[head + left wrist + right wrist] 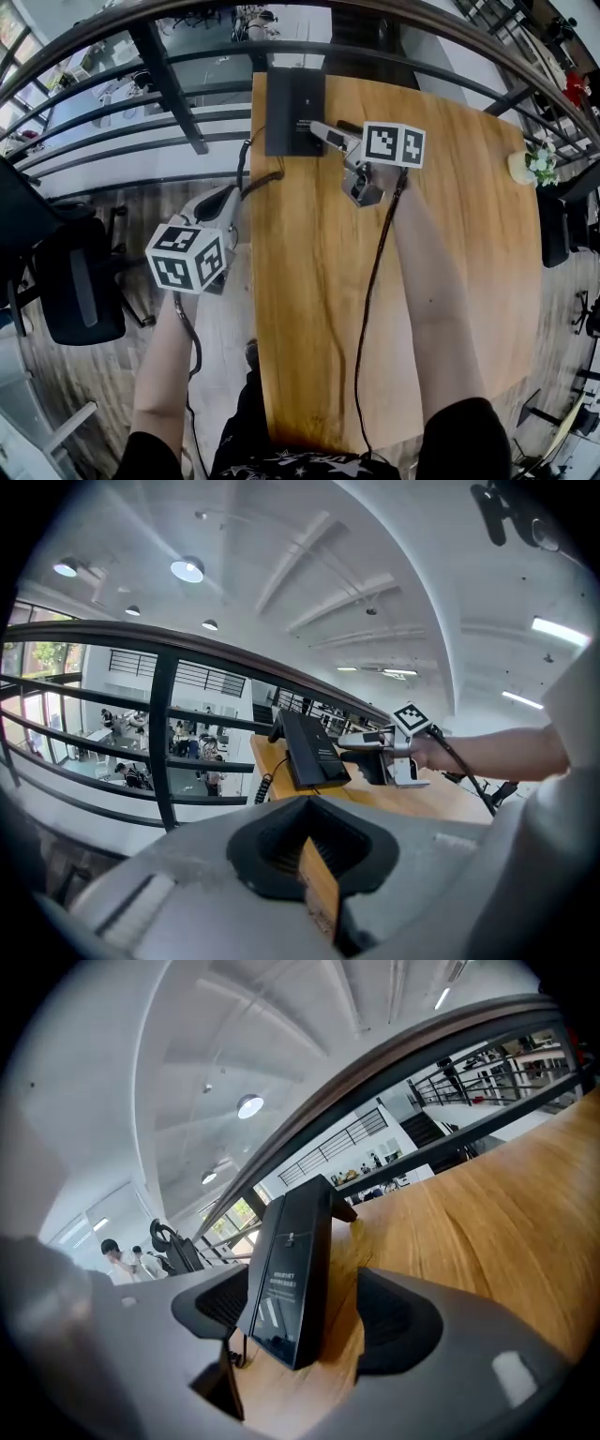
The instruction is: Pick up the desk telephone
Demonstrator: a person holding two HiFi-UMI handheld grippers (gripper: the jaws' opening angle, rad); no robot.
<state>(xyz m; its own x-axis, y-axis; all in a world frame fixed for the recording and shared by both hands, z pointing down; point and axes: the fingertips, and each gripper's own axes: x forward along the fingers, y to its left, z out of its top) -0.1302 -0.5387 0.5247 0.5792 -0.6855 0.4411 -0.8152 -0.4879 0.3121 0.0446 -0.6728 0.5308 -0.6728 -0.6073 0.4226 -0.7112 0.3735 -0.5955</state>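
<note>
The black desk telephone [292,108] sits at the far left corner of the wooden table [450,244], its coiled cord [246,164] hanging off the left edge. My right gripper [316,131] reaches to the phone's near right side, and its jaws stand wide open. In the right gripper view the telephone [291,1279] stands between the jaws of the right gripper [309,1321], closer to the left one, with bare wood before the right one. My left gripper [234,192] hangs beside the table's left edge, over the floor, shut and empty. From the left gripper view the telephone [314,752] lies ahead, past the left gripper [314,869].
A dark metal railing [169,75] runs round the far side of the table, with a drop to a lower floor behind it. A black office chair [70,281] stands at the left. A small potted plant [530,167] sits at the table's right edge. Cables trail from both grippers.
</note>
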